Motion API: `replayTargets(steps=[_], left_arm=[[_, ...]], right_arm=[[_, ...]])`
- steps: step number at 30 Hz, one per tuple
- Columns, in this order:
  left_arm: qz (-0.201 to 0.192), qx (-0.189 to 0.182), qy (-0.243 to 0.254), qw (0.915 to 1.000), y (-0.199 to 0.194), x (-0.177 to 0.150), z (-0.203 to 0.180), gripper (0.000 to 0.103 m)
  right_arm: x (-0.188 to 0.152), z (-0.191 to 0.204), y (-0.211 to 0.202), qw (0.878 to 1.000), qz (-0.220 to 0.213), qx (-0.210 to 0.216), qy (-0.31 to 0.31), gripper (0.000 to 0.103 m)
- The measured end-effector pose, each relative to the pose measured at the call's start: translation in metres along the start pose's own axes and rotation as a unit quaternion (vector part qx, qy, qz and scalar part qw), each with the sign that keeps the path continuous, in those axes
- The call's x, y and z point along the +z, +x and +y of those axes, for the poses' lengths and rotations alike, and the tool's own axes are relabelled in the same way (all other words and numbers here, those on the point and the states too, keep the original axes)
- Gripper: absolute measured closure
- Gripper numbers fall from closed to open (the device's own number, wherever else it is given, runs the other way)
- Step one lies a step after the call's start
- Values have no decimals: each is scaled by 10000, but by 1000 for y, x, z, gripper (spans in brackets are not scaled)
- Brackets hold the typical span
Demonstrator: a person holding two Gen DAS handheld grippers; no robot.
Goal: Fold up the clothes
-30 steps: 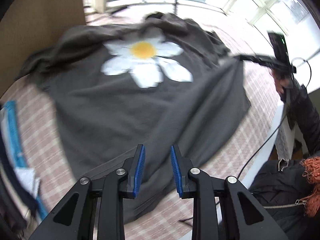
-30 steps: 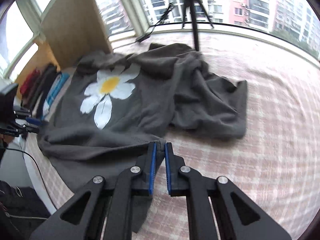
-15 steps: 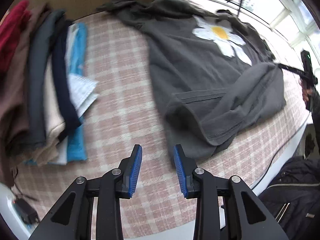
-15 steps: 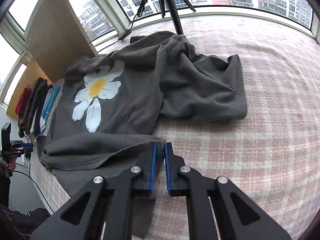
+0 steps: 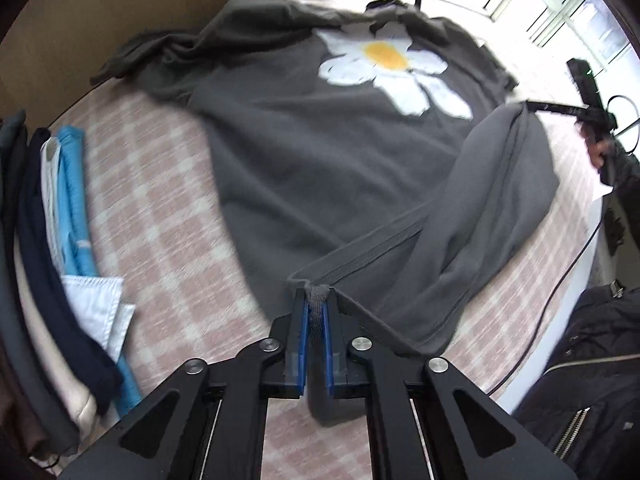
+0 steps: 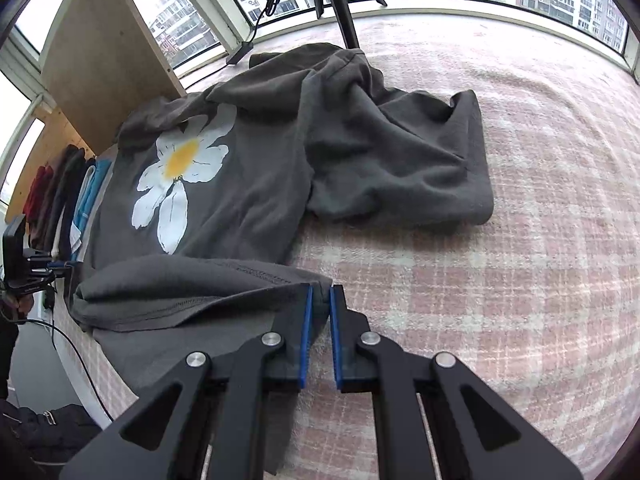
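Note:
A dark grey sweatshirt (image 5: 328, 168) with a white and yellow daisy print lies spread on the pink plaid cover (image 6: 520, 240). Its bottom hem is folded up over the body. My left gripper (image 5: 316, 300) points steeply down at the near corner of that hem. Its jaws are closing, and the blue pads press a pinch of grey cloth. My right gripper (image 6: 319, 292) is shut on the other hem corner of the sweatshirt (image 6: 248, 184), lifting it a little. One sleeve lies bunched to the right of the body in the right wrist view.
A stack of folded clothes (image 5: 52, 240) runs along the left edge, also seen as the stack (image 6: 68, 192). A wooden board (image 6: 100, 60), a tripod (image 6: 340, 0) and a cable stand by the windows. A black jacket (image 5: 592, 360) lies beyond the cover's edge.
My left gripper swung from open over bare plaid cover to the hem corner and closed on it. The right gripper kept its grip on the hem and barely moved.

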State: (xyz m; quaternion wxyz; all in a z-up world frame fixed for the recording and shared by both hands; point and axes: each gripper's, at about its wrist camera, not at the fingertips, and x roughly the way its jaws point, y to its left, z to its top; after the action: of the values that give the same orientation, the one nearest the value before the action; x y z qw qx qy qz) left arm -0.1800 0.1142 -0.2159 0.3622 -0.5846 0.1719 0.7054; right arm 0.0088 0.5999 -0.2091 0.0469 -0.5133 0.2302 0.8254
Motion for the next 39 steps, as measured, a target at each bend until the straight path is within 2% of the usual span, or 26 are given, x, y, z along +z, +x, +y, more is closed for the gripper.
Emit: replayTargets(steps=[2,3,6,7,9,10,13,15,19,23,30,32,33,34,36,39], left_arm=[[-131,17,-131,9998,-15,1,0,98],[-299,-60,-375,9988,-28,1,5,98],[-1015,-350,-1263,9862,-64,0,45,98],[-1008,-204,-1498,9833,-59,0,61,98],[-453,218,-1842,9816,-27,3,86,98],[-244,358,-1943,9800,-13,4,95,98],[-205,204,-1718,9847,5,9,94,98],[-180,164,-1694,9852,8,10,94,98],[-72,199,-1648,9861,7,16,89,98],[11,195,-1565,9875,8,14,90,98],[95,171,-1402,9899,15,16,83,98],[88,208,-1402,9899,18,18,80,98],[70,234,-1393,9900,17,19,79,98],[24,267,-1376,9901,15,19,77,98],[-153,263,-1335,9906,4,17,70,98],[-568,249,-1398,9882,-35,0,59,98]], right_arm=[[-1,-2,-8,9998,-71,146,114,94],[0,-5,-16,9992,-145,303,196,94],[4,-19,-38,9949,-429,745,524,96],[8,-27,-38,9939,-491,733,659,100],[15,-41,-23,9954,-315,352,835,101],[17,-44,-14,9958,-202,300,844,101],[22,-45,5,9967,25,295,759,101],[23,-37,4,9975,11,466,537,99],[21,-16,1,9990,54,429,-79,90],[23,-11,12,9981,213,575,-78,82],[31,-6,34,9944,436,964,4,82],[31,2,37,9946,476,915,-145,82],[32,6,38,9947,494,877,-227,92],[31,10,36,9949,484,822,-314,97],[26,18,16,9958,302,761,-416,97],[12,29,-29,9959,-79,739,-511,98]])
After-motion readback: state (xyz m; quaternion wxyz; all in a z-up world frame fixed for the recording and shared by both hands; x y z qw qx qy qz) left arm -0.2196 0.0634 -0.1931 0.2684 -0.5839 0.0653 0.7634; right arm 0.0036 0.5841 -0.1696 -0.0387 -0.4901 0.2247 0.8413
